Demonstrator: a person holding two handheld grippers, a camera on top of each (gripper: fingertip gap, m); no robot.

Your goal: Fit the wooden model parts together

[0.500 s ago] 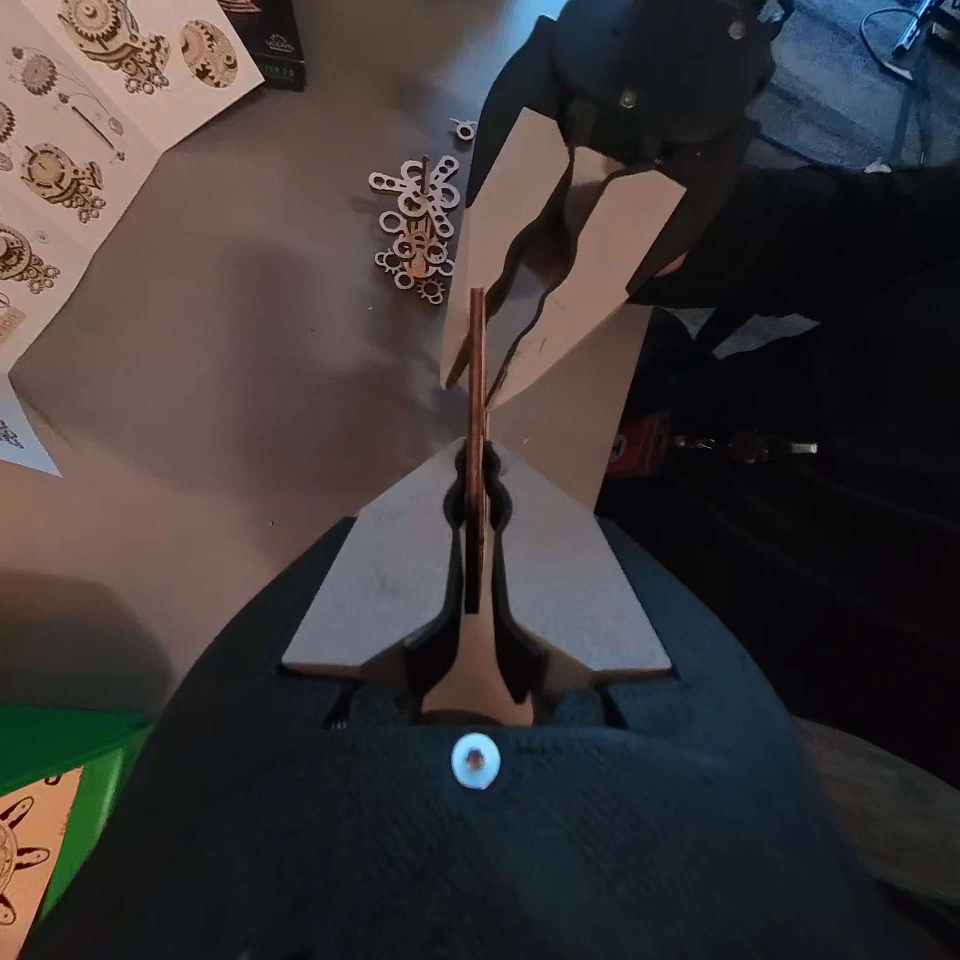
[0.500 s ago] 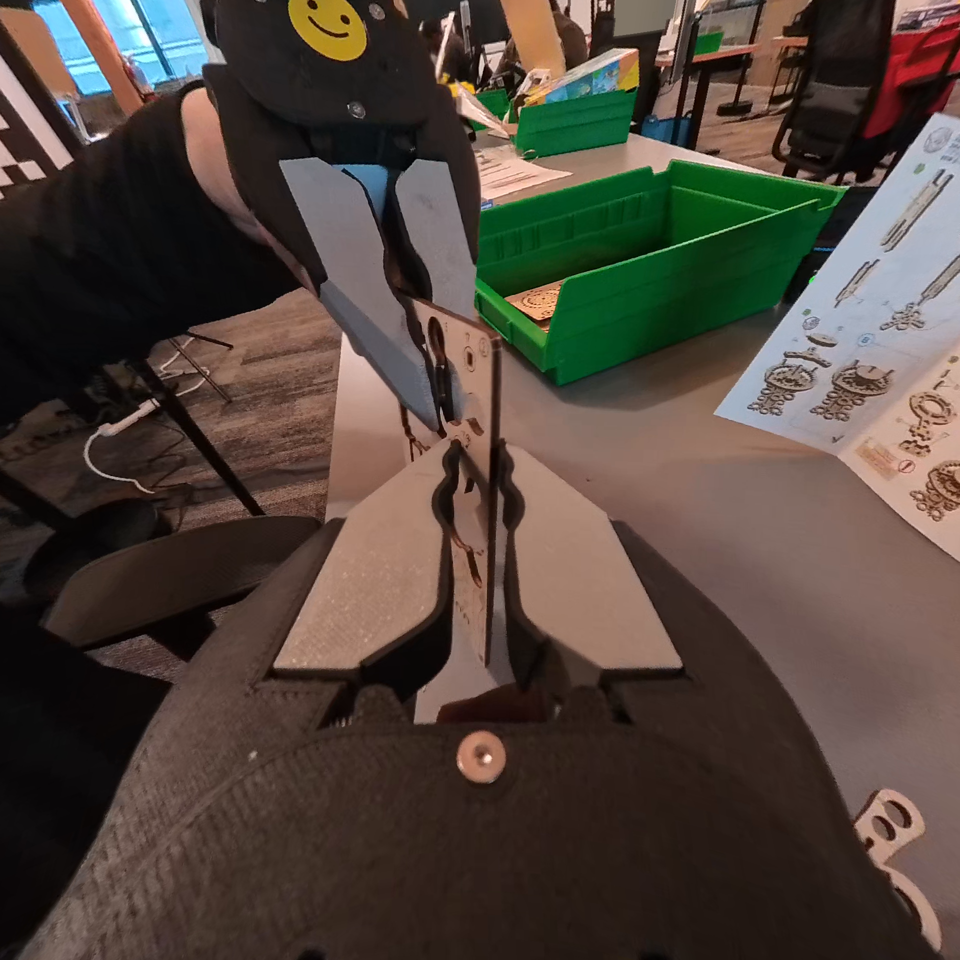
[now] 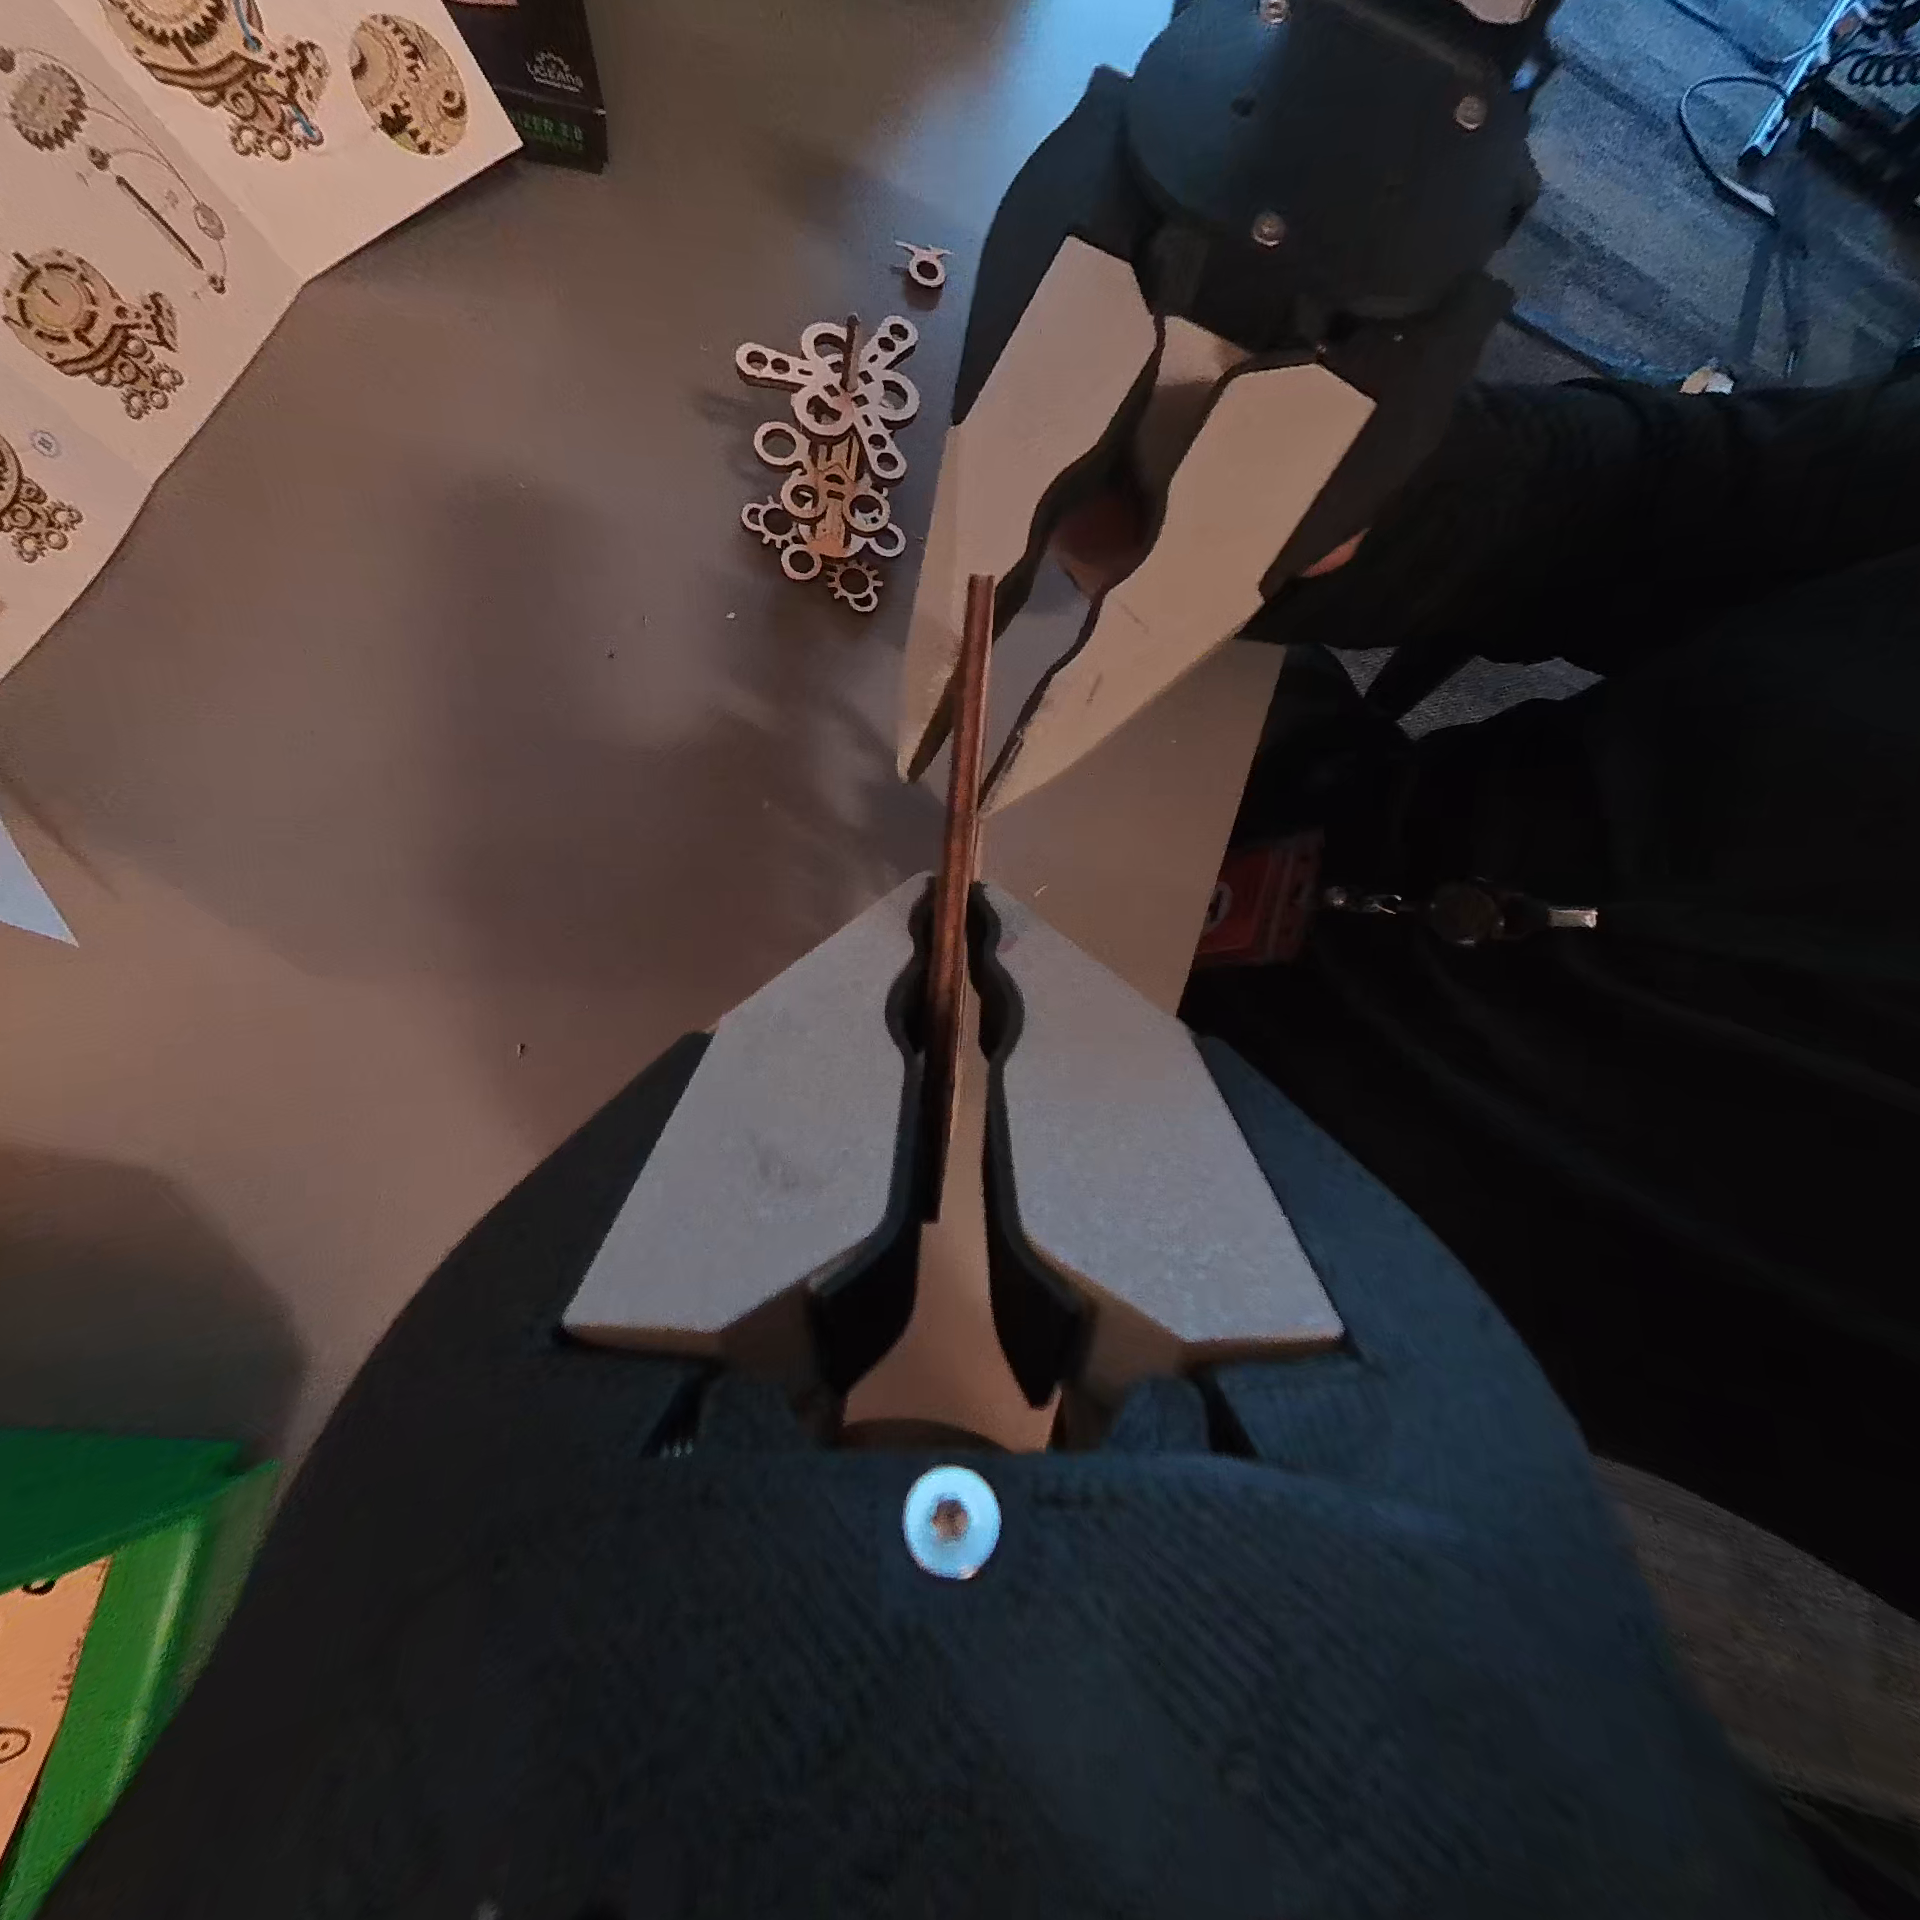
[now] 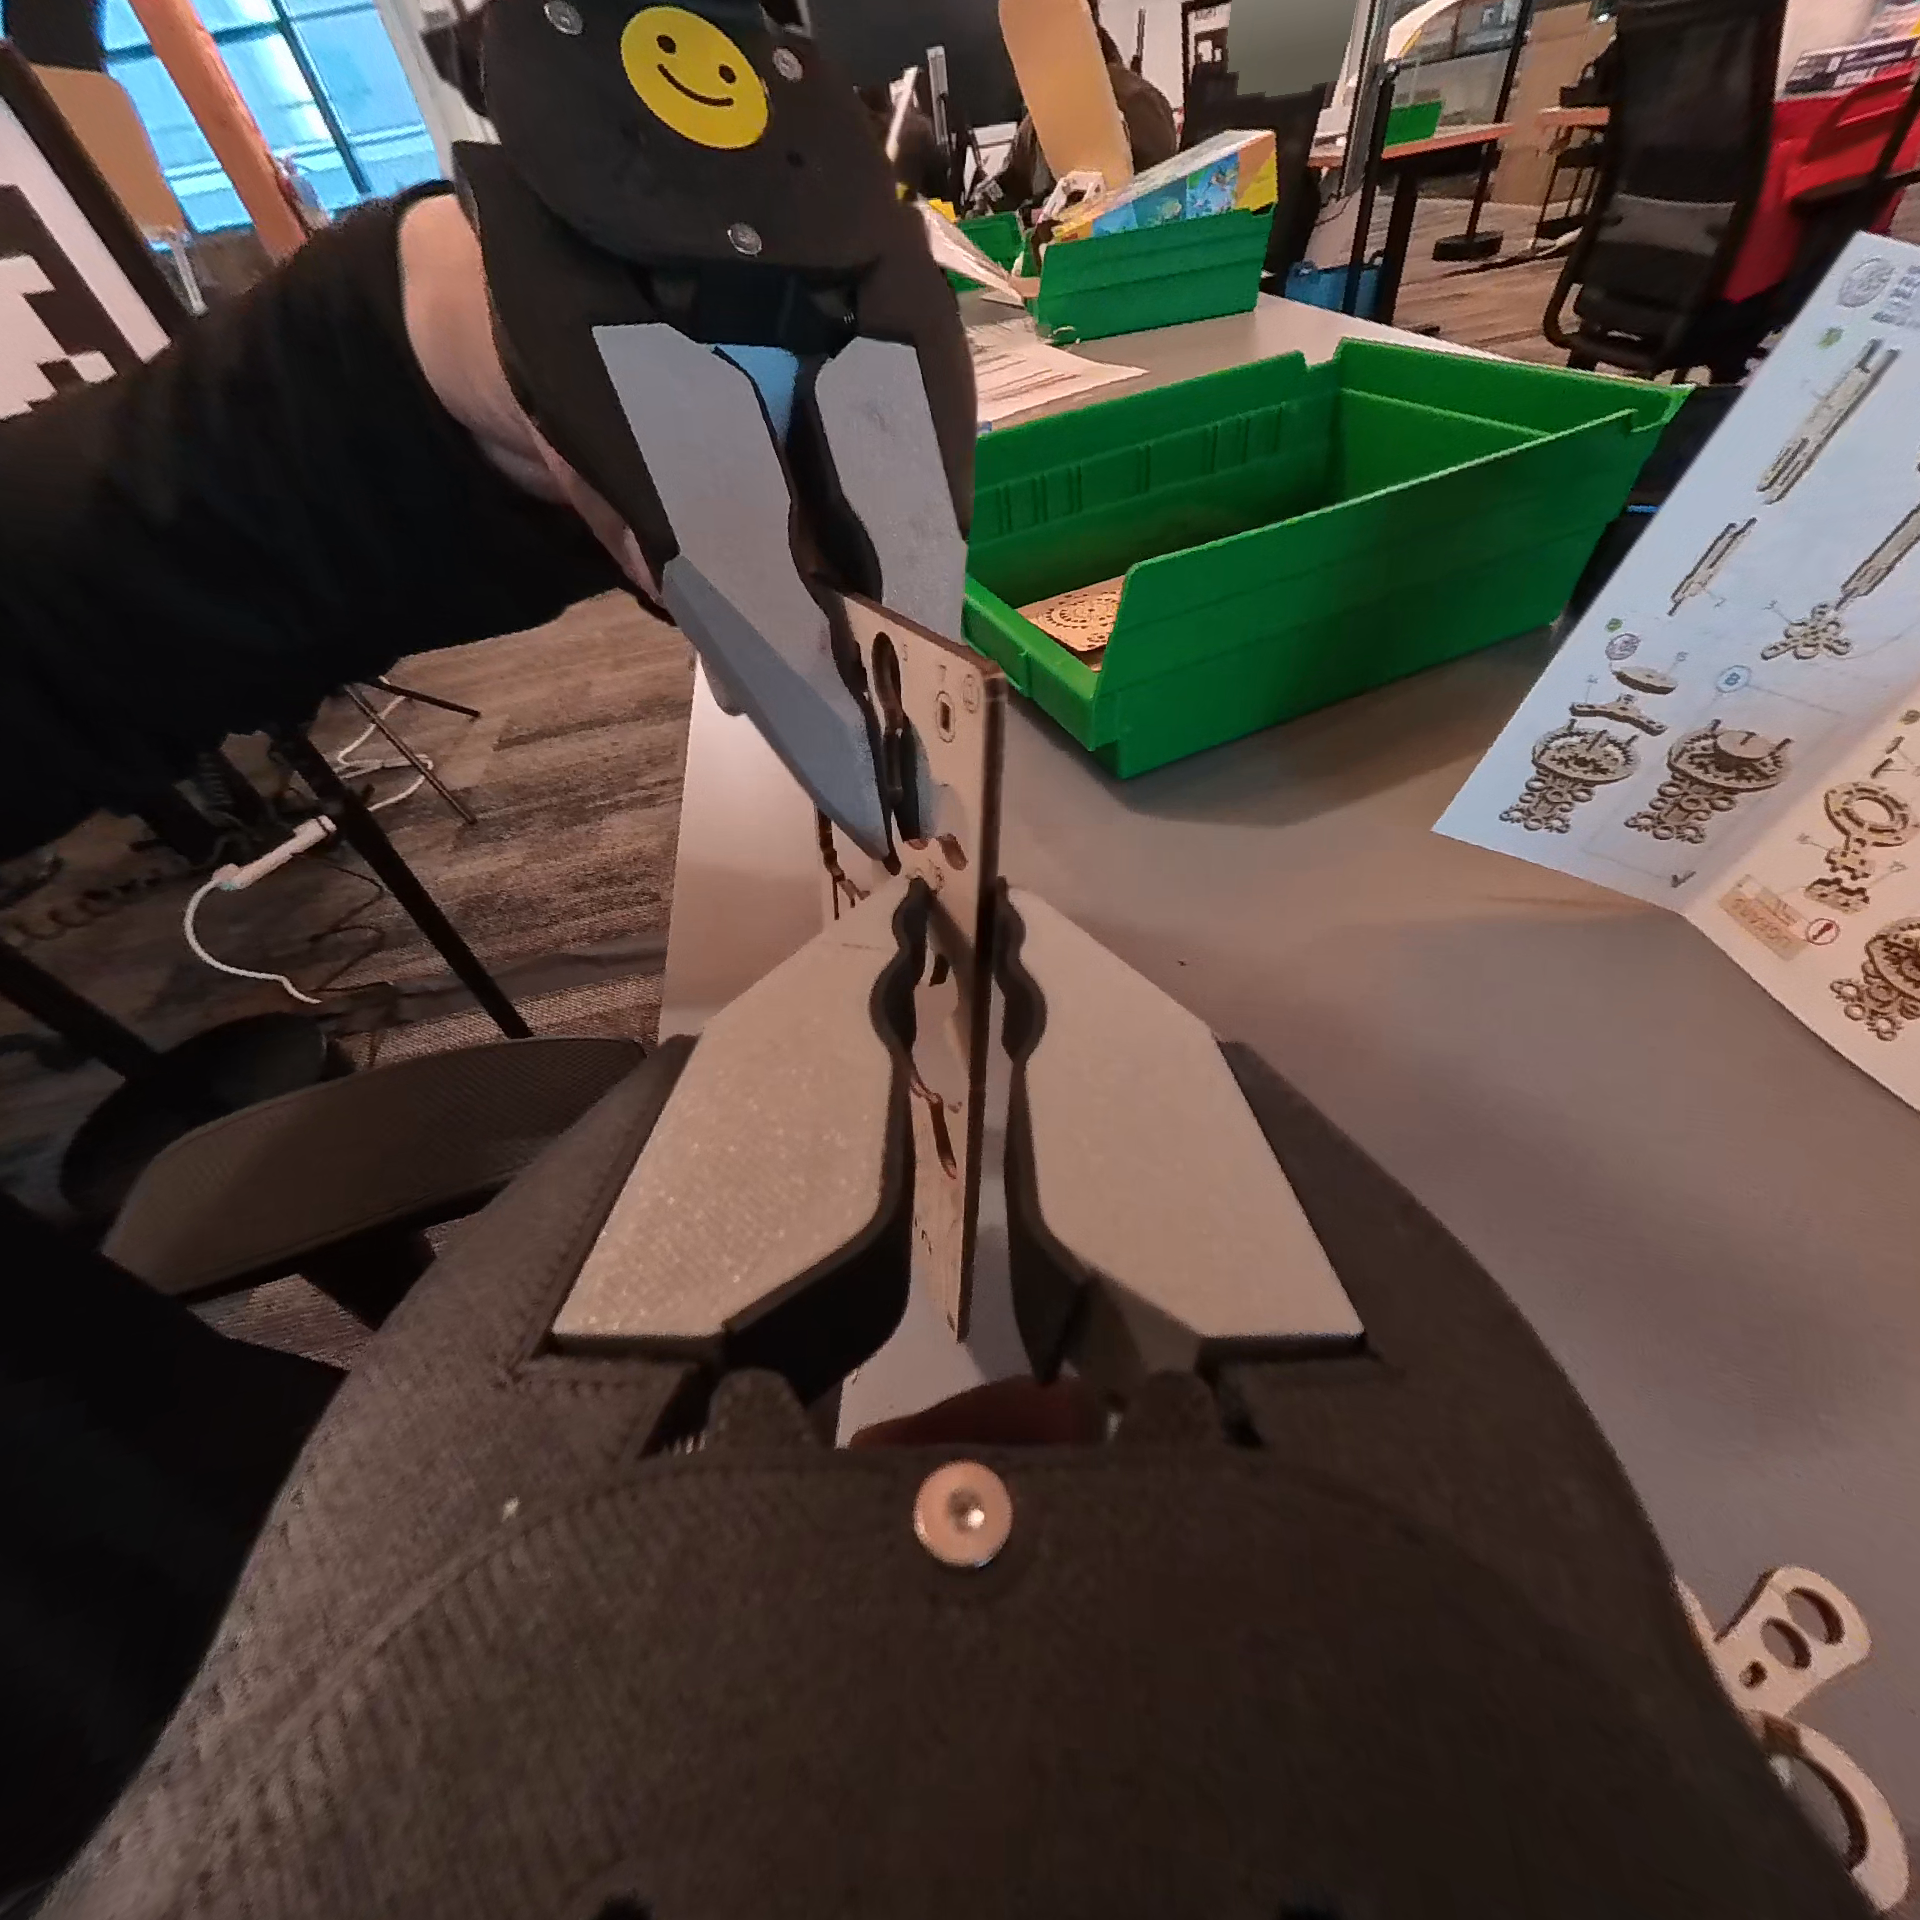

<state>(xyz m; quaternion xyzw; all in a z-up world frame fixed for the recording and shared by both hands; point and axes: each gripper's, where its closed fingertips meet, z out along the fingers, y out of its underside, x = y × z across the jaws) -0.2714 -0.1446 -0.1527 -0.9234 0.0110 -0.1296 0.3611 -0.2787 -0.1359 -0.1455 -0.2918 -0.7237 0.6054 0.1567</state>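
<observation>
- We hold one thin laser-cut wooden sheet [image 3: 961, 831] edge-on above the grey desk [image 3: 416, 779], between both claws.
- Left claw [image 3: 954, 925]: clamped on the sheet's near end.
- Right claw [image 4: 961, 925]: clamped on the opposite end.
- Assembled pale wooden gear piece [image 3: 836, 457] lies on the desk, beside the right claw.
- Green plastic bin [image 4: 1351, 540] stands farther back.

1. An open-plan office or lab workspace: rolling office chairs [image 4: 1652, 187] stand on carpeted floor [image 4: 540, 769].
2. Grey tabletop [image 4: 1455, 1039] carries green parts bins [image 4: 1299, 582] and an assembly instruction sheet [image 4: 1766, 665].
3. Large windows [image 4: 208, 125] behind.
</observation>
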